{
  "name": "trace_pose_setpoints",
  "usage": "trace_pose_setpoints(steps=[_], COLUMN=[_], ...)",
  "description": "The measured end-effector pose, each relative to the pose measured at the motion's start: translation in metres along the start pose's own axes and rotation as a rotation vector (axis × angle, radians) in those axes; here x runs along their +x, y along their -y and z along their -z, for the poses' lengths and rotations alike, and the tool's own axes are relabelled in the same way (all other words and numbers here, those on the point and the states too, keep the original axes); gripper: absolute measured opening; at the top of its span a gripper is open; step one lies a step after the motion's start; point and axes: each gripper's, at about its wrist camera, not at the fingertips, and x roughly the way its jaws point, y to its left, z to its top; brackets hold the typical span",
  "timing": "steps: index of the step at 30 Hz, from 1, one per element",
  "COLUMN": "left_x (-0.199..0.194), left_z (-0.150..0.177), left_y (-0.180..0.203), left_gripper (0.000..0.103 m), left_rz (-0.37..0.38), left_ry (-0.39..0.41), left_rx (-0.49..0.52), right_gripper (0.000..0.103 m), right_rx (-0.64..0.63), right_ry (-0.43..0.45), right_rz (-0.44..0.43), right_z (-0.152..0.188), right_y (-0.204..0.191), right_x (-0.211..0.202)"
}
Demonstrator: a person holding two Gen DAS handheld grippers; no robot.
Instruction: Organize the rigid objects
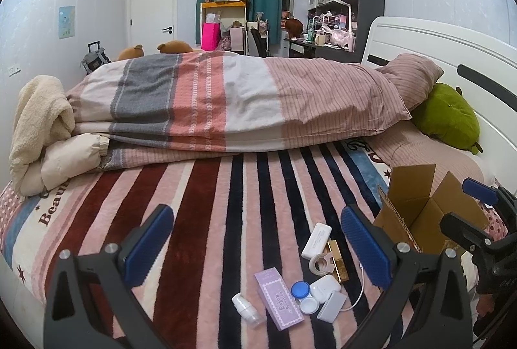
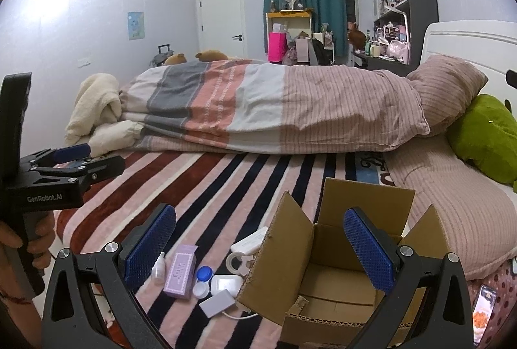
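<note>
Between the wide-open, empty left gripper (image 1: 257,247) fingers lie the small items (image 1: 303,287), clustered for collection. The right gripper (image 2: 260,247), equally wide and empty, hovers over the open cardboard box (image 2: 339,281) just beside them.

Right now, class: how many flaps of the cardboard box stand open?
3 show: the left flap, the back flap and the right flap. The near flap, if any, is hidden below the frame.

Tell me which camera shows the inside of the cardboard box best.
The right wrist view: the cardboard box opens toward it, showing the floor and inner walls. The left wrist view catches only its flaps and one corner.
</note>
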Motion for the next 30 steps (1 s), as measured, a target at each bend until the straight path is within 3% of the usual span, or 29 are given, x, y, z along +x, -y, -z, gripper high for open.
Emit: trace_pose_setpoints(steps=[9,13,17,19,23,25,30], left_x=[-0.012,-0.008,0.003,0.009,0.024,0.030,0.040], left_z=[0.002,0.005,0.012,0.018,0.032,0.041,0.060], left_y=[-0.015,-0.023,-0.040,-0.049,-0.063,-0.070,-0.081], left_gripper=[0.103,0.103,0.103,0.103,0.103,0.103,0.103], left_rz=[0.003,0.008,-0.010,-0.038,-0.106,-0.125,-0.138], left_ry=[0.009,0.004,-0.015,-0.023,-0.050,-0.069,-0.077], left_rx=[-0.024,-0.045,-0.066,-0.063,-0.028,-0.022,-0.013], right_gripper=[0.103,0.103,0.101,0.080,0.070,0.057,0.052], right_rx=[-0.032,-0.086,-0.139,-0.173,-0.222,-0.193,-0.182], right_ry=[0.014,0.017,0.014,0.006,-0.051,-0.117,-0.281], right_rz=[0.025,-0.017,-0.118,-0.147,-0.210,-0.246,-0.230], right_z=[-0.005,-0.006,0.002,0.010,0.036,0.051,0.094], right_y=[-0.014,-0.030,-0.056,-0.073,-0.103,-0.108,-0.116], right_x=[-0.004,-0.003,0.002,0.008,0.032,0.052,0.106])
